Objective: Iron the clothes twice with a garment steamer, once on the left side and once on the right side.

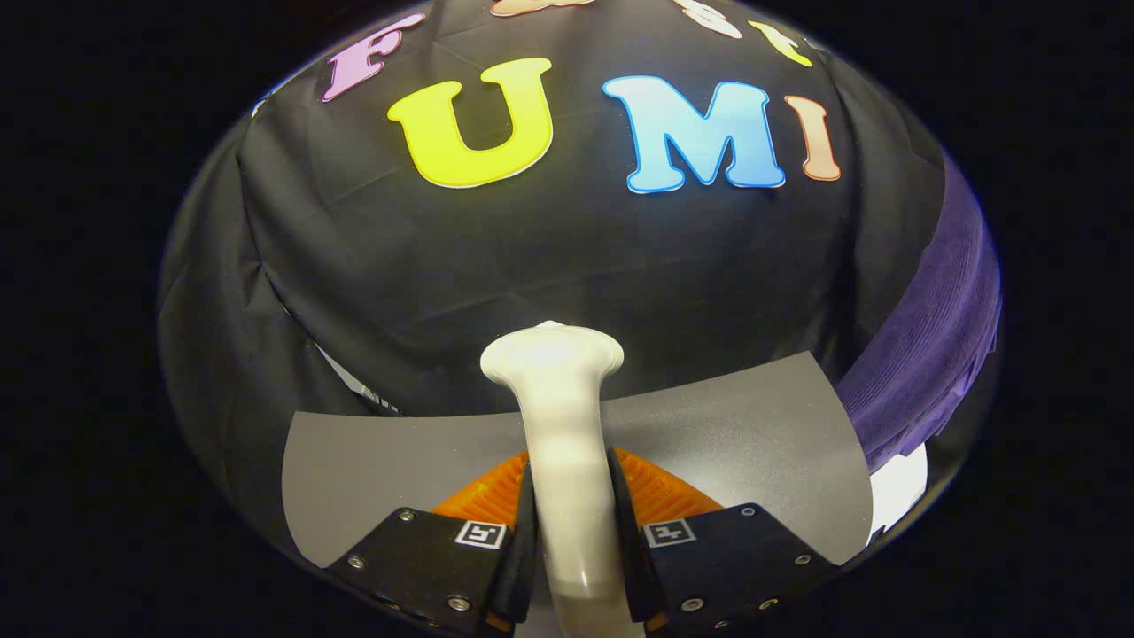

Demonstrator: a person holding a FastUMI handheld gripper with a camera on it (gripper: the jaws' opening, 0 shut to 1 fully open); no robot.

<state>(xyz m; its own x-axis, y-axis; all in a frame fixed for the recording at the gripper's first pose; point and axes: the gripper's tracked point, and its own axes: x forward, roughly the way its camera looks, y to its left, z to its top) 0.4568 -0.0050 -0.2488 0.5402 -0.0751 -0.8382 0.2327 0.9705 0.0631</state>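
Steamer (558, 416): white handle clamped between both fingers of the gripper (571, 532), its head standing up just beyond them
Garment (930, 346): purple cloth hanging off to the right, well apart from the steamer head
Mat (753, 443): grey sheet lying under the fingers
Risk: handle looks smooth and tapered, so it could twist or slide in the grip on the swing over
Risk two: head might snag the folds rather than glide

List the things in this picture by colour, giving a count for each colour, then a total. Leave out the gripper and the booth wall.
White: 1, the garment steamer, clamped between the jaws of the gripper
Grey: 1, the mat below it
Purple: 1, the garment beyond the mat's right end
Total: 3
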